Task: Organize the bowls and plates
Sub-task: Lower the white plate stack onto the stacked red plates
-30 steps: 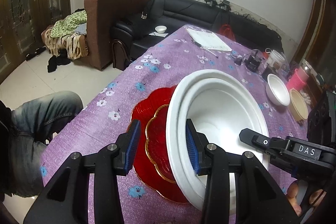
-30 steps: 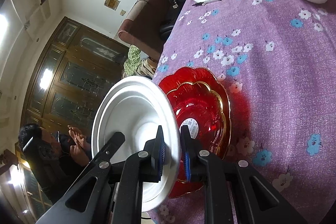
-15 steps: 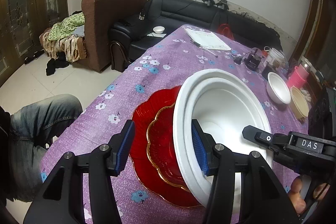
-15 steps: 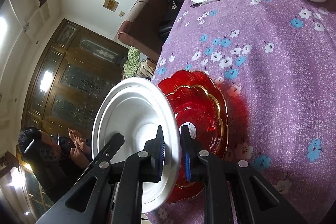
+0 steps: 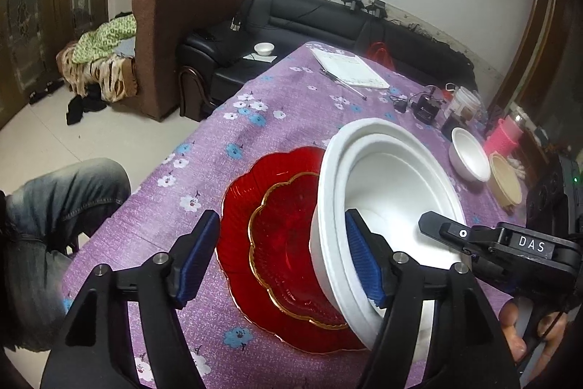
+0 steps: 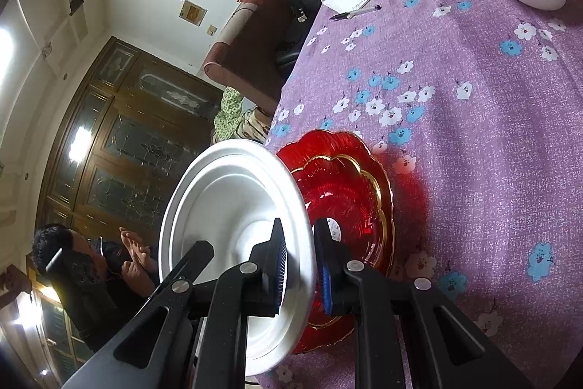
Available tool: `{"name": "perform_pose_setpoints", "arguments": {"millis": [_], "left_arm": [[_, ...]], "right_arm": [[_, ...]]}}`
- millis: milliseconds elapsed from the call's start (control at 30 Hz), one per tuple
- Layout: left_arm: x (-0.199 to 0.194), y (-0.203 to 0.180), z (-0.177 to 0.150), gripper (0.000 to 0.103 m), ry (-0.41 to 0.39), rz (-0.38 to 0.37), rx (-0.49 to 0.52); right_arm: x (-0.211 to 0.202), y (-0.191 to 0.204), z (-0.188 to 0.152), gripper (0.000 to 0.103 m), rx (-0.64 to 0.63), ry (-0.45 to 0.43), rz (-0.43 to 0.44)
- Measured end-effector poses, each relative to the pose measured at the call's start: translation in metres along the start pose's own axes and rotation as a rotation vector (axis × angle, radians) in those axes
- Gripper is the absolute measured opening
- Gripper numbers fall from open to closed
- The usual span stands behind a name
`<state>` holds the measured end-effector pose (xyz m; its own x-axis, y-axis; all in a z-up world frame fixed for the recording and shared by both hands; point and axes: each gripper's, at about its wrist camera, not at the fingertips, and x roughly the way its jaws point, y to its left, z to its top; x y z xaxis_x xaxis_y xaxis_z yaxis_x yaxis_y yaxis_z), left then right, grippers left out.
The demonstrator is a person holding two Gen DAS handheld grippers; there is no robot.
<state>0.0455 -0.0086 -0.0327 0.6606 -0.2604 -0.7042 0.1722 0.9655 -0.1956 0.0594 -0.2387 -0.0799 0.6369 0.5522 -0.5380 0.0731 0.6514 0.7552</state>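
A large white foam bowl (image 5: 393, 185) is tipped on its edge above two stacked red glass plates, a wide one (image 5: 240, 192) and a smaller gold-rimmed one (image 5: 284, 243) on it. My right gripper (image 6: 299, 228) is shut on the rim of the white bowl (image 6: 233, 199), one pad inside and one outside. My left gripper (image 5: 280, 221) straddles the bowl's opposite rim with its jaws opening. Its left pad stands well off the outer wall and its right pad sits inside the bowl. The red plates (image 6: 349, 185) lie on the purple flowered tablecloth (image 5: 291, 97).
A small white bowl (image 5: 470, 155) and a tan bowl (image 5: 504, 183) sit at the right, by a pink cup (image 5: 504, 137) and jars. A notebook (image 5: 349, 68) with a pen lies at the far end. A person's jeans-clad leg (image 5: 54, 206) is by the table's left edge.
My left gripper's jaws have spread step by step, and its left pad has come away from the bowl's outer wall. The right gripper and the bowl have stayed where they were.
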Motion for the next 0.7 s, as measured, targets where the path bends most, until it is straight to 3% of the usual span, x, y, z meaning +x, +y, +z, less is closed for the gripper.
{"name": "perform_pose_setpoints", "arguments": {"millis": [500, 700], "left_arm": [[-0.011, -0.001, 0.000, 0.073, -0.065, 0.038, 0.038], [-0.004, -0.001, 0.000, 0.078, -0.032, 0.052, 0.042]], "right_arm": [[-0.007, 0.007, 0.000, 0.016, -0.002, -0.014, 0.036], [-0.010, 0.012, -0.001, 0.016, -0.030, -0.035, 0.005]]}}
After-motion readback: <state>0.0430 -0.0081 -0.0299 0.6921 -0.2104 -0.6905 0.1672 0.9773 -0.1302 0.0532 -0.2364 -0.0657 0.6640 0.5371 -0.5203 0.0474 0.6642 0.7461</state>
